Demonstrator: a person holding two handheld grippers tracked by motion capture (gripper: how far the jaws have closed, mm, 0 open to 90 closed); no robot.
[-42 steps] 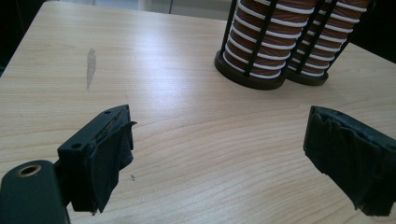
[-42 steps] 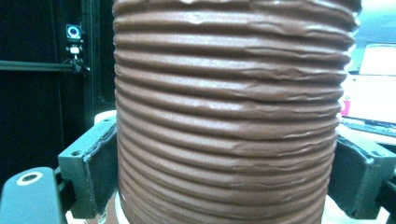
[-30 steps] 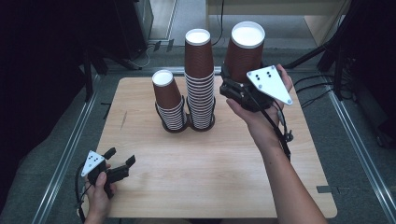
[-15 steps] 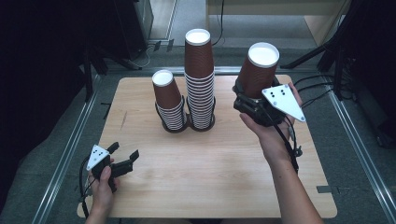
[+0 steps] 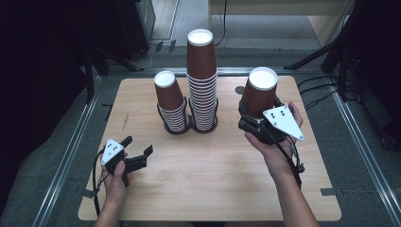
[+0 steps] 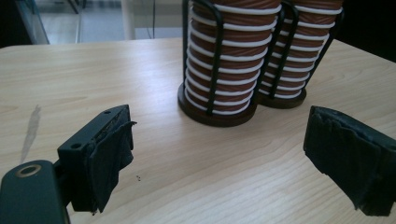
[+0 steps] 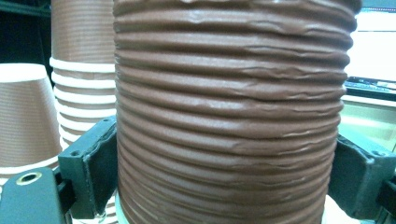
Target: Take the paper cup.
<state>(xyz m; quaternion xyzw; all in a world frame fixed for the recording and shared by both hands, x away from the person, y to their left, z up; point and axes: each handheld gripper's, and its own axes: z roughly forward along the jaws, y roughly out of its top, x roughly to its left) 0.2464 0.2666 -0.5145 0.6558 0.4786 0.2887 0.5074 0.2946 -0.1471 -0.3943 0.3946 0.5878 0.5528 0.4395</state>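
Right claw point(image 5: 253, 124) is clenched on a single brown paper cup point(image 5: 259, 97), held upside down with its white base up, at about three o'clock from the two stacks of cups on the table point(image 5: 213, 189). In the right gripper view the pads point(image 7: 95, 170) press the cup's ribbed wall point(image 7: 229, 116) on both sides, low near its rim. Left claw point(image 5: 137, 153) is released, with nothing between its spread pads point(image 6: 109, 161), and hovers near the table's seven o'clock corner.

Risks from here, as I judge them: the thin wall could buckle if the squeeze tightens, since some ridges already look faintly creased, though that may be only the close, blurred view. Set down tilted, the cup could topple, because it is tall and light. Swung toward nine o'clock, it could knock the tall stack point(image 5: 202, 80), which stands high in its wire holder point(image 5: 204, 124) and looks easy to tip.

The cup is reddish brown with fine ridges running around it, tapering toward the white base. The short stack point(image 5: 170, 101), at nine o'clock of the tall one, leans a little in its own holder.
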